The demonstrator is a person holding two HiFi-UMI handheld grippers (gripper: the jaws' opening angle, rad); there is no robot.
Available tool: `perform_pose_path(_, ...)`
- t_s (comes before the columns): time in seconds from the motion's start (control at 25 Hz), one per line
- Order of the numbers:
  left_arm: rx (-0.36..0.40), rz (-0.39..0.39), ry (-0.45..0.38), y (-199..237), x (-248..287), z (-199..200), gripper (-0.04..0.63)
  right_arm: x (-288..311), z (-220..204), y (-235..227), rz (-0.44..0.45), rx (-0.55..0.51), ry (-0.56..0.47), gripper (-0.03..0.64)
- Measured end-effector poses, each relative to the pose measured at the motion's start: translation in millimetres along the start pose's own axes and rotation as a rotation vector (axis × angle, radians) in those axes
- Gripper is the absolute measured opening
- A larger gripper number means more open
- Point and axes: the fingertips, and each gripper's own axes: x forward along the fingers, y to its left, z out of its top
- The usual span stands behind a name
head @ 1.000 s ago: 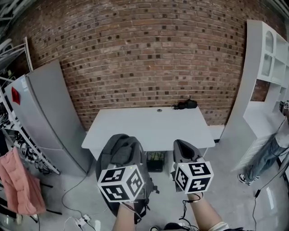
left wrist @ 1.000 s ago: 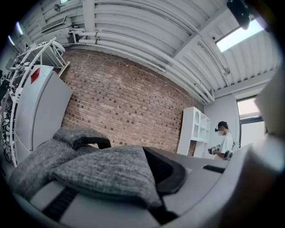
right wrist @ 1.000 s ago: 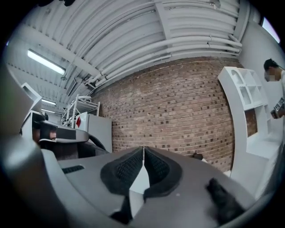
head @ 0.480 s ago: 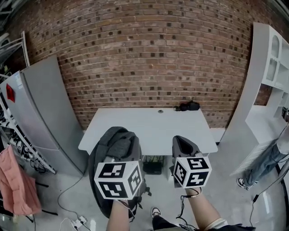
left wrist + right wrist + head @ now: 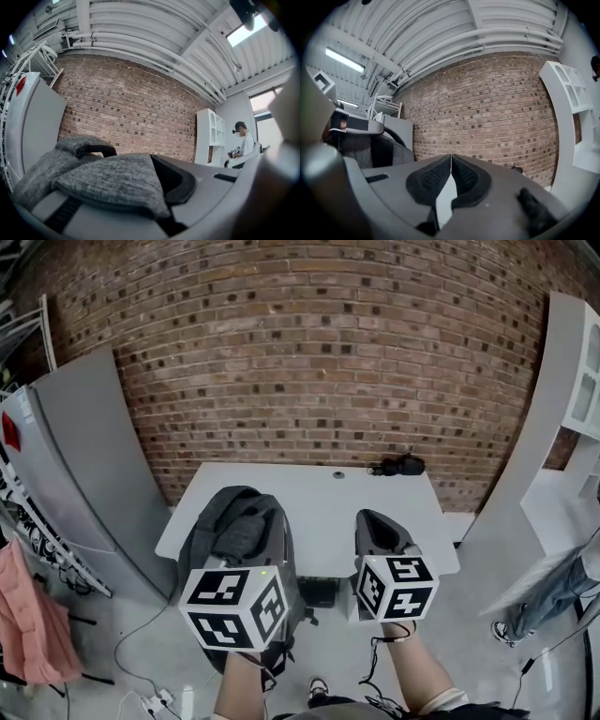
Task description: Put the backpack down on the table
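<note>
Our left gripper pinches the grey felt backpack, hanging at the near left edge of the white rectangular table; our right gripper, jaws pressed together and empty, hovers at the table's near edge.

The table offers open room ahead; a black bundle occupies its far edge.

Brick wall, grey floor, white shelving

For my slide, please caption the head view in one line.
Left gripper holds a grey backpack at a white table's near edge; right gripper shut, empty.
</note>
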Motion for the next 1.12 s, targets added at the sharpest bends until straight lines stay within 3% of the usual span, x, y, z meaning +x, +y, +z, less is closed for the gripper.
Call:
perform_pose_path(0.28,0.041,0.039,-0.015,10,45,17,0.011,48,12,-20,0.027,0.008,-0.020,0.031)
perform_pose_path(0.8,0.024,0.066,0.003,30,105,19,0.011,116,-3,-44,0.075,0.028,0.017,0.031)
perform_pose_path(1.12,0.014,0.060,0.015,55,142,19,0.011,153,-9,-59,0.046,0.018,0.034,0.031)
